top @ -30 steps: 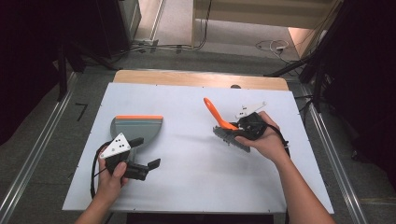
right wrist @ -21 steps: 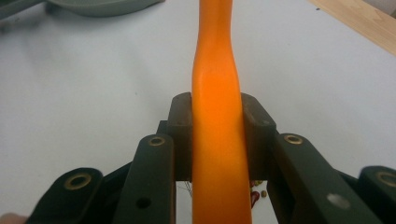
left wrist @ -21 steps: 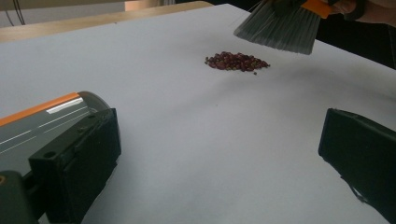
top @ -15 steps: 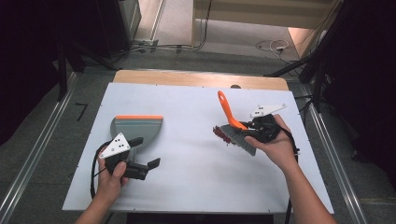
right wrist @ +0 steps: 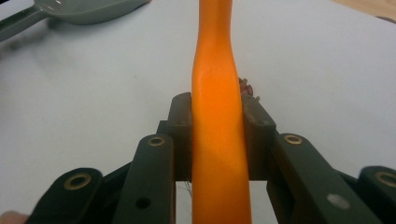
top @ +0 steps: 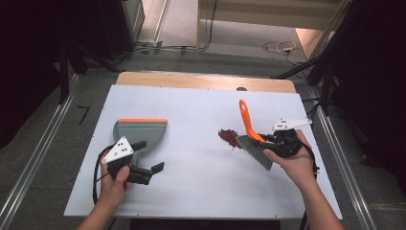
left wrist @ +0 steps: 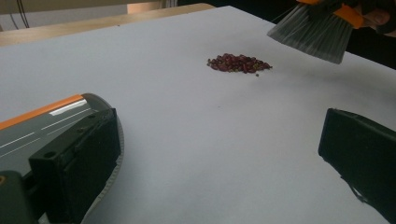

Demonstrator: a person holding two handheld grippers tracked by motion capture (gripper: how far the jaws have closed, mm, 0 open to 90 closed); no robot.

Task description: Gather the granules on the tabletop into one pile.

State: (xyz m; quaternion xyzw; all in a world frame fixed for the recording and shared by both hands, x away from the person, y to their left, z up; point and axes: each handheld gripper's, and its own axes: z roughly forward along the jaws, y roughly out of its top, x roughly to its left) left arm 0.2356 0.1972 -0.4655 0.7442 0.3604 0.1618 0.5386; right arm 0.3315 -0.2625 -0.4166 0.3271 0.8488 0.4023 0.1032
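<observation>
A small heap of dark red beans (top: 230, 137) lies right of the middle of the white table (top: 191, 191). My right gripper (top: 270, 143) is shut on the orange handle of a hand brush (top: 246, 119). Its grey bristles (top: 256, 152) hang just right of the beans. In the right gripper view both jaws clamp the handle (right wrist: 217, 116), with the beans (right wrist: 246, 87) behind it. A grey dustpan (top: 141, 130) with an orange lip lies at the left. My left gripper (top: 149, 155) stands open by the pan's handle; in its own view the pan (left wrist: 42, 126) lies under one jaw and the beans (left wrist: 239, 63) lie ahead.
A wooden strip (top: 206, 80) runs along the table's far edge. Metal rails (top: 337, 158) flank the table on both sides, and cables (top: 277, 47) lie on the floor beyond. Bare white surface separates the dustpan from the beans.
My right gripper has carried the brush to the right, off the beans, so the heap now shows. The left gripper and the dustpan have stayed put.
</observation>
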